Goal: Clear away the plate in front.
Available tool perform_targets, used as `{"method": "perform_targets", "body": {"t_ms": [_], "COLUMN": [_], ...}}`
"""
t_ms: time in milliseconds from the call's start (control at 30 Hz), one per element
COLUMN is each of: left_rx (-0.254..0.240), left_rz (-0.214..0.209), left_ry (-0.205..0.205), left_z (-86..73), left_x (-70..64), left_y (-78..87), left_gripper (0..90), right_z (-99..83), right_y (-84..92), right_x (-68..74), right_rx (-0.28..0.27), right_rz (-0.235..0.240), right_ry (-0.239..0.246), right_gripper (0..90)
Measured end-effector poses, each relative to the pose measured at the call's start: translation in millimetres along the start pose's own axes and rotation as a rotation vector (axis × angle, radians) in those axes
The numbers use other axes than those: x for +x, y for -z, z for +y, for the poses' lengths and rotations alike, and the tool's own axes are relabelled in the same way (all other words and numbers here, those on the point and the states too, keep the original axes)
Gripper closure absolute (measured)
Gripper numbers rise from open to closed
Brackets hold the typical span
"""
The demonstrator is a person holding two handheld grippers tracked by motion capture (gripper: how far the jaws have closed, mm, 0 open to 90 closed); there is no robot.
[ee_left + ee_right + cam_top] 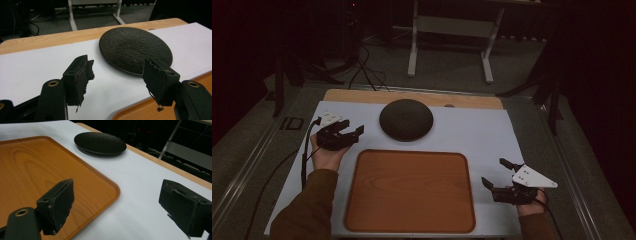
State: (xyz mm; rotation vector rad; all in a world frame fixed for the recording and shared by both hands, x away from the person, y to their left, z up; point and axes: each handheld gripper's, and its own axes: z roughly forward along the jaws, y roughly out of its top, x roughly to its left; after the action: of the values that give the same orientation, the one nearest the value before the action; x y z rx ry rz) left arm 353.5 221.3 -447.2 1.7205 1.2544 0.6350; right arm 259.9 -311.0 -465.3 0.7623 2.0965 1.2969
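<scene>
High view: no legible writing; left tongs (353, 131) spread near the black plate (406, 119), right tongs (496, 173) spread beside the tray (409, 192).

Bare mat (492, 135) right of plate (406, 119)

Left gripper (117, 72), jaws spread and empty, faces a round, dark textured plate (136, 48) on white table covering (37, 67).

Left gripper (353, 129) raised, jaws wide apart, right gripper (495, 173) low, jaws spread
</scene>
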Motion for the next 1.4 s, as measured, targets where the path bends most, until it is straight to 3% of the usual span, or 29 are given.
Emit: {"method": "perform_targets", "body": {"t_ms": [333, 533, 900, 1133, 1400], "left_rx": [0.034, 0.047, 0.143, 0.157, 0.202], "left_rz": [0.001, -0.005, 0.010, 0.013, 0.009], "left_ry": [-0.006, 0.025, 0.059, 0.065, 0.075], "left_z": [2.9, 2.9, -2.0, 0.5, -1.6], "left_x": [-5.6, -4.2, -4.3, -8.2, -18.5], "left_y": [-24.2, -35.4, -72.9, -85.9, -113.1], "left_gripper": [37.9, 37.9, 36.7, 36.7, 37.0], "right_z": [0.0, 0.1, 0.1, 0.1, 0.0], "right_y": [0.9, 0.9, 0.6, 1.2, 1.2], "right_x": [-0.6, -0.6, -0.6, -0.7, -1.0], "right_rx": [-0.006, -0.009, -0.007, -0.010, -0.012], "right_rz": [-0.002, -0.003, -0.001, -0.001, 0.001], "right_ry": [0.001, 0.001, -0.001, -0.004, -0.008], "right_gripper": [12.5, 12.5, 12.5, 12.5, 12.5]}}
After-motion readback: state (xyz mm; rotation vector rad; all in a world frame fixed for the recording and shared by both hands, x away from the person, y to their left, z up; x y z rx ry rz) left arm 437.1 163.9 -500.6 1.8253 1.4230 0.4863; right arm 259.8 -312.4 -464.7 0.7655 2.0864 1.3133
